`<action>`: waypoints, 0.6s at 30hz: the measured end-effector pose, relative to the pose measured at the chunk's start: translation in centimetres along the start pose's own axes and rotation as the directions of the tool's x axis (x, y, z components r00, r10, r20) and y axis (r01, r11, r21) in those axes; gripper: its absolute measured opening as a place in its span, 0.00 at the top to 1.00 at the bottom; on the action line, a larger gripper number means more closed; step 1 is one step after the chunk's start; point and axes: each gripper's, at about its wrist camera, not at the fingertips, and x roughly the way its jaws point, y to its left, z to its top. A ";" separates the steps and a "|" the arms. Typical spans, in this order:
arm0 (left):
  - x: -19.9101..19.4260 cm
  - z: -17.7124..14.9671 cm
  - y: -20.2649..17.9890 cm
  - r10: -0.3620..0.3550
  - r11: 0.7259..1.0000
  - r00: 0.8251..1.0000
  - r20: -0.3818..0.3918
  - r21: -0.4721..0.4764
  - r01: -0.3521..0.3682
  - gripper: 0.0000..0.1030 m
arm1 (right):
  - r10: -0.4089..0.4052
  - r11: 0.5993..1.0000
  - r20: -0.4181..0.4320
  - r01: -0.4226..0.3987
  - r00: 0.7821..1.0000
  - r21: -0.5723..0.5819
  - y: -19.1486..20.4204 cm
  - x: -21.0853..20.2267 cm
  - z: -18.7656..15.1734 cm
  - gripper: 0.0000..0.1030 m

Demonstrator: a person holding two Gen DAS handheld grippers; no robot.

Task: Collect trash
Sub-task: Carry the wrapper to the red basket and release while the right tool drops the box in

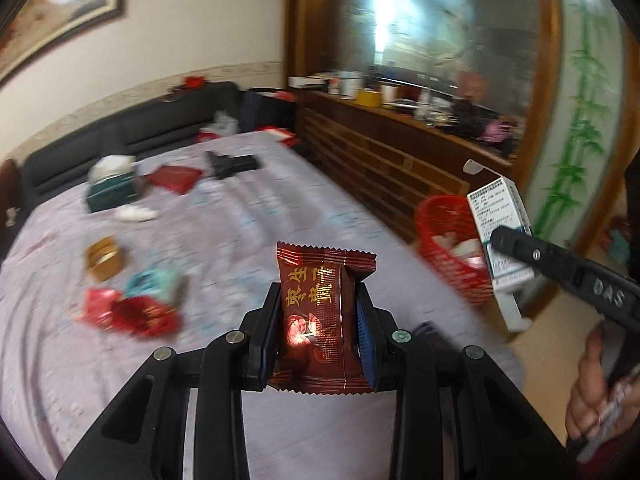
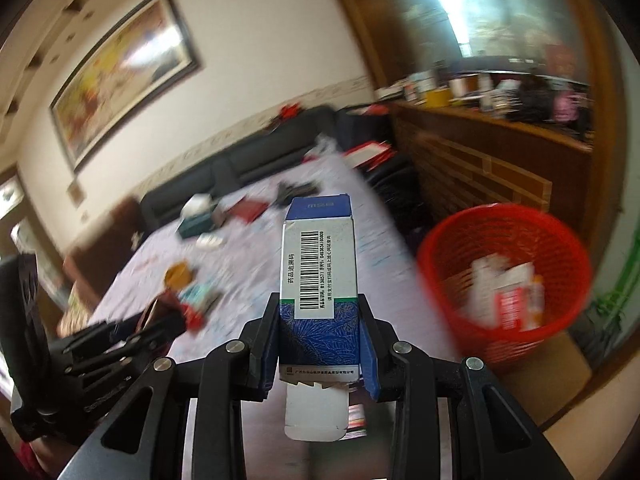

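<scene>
- Red mesh bin (image 2: pixel 506 280) stood on the floor just off the table's (image 1: pixel 248 216) far-right edge, ahead and to the right of both my grippers.
- My right gripper (image 2: pixel 320 336) was clamped on a blue-and-white carton (image 2: pixel 318 268), long axis pointing forward, and looked the nearer to the bin.
- My left gripper (image 1: pixel 318 332) pinched a maroon snack wrapper (image 1: pixel 320 312) upright over the table, farther left.
- More litter lay scattered behind.
</scene>
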 end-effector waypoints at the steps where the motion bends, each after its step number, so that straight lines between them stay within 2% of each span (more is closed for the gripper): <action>1: 0.3 0.6 -0.8 -0.032 0.999 0.999 -0.010 0.011 0.032 0.69 | -0.010 1.000 0.010 0.010 1.000 0.022 -1.2 -0.6 0.5 0.64; 5: 2.2 3.1 -4.7 -0.131 0.990 0.991 -0.040 0.050 0.133 0.69 | -0.060 0.991 0.034 0.056 0.998 0.122 -6.4 -2.4 2.3 0.64; 8: 3.5 4.6 -7.7 -0.177 0.980 0.983 -0.051 0.084 0.181 0.69 | -0.095 0.982 0.046 0.086 0.994 0.166 -9.1 -3.1 3.1 0.64; 13: 6.2 6.7 -11.8 -0.237 0.963 0.968 -0.079 0.112 0.245 0.69 | -0.111 0.972 0.049 0.099 0.993 0.214 -12.0 -3.7 3.9 0.64; 18: 8.9 7.9 -14.2 -0.256 0.957 0.961 -0.103 0.115 0.267 0.69 | -0.131 0.967 0.048 0.117 0.990 0.227 -14.0 -3.5 4.8 0.64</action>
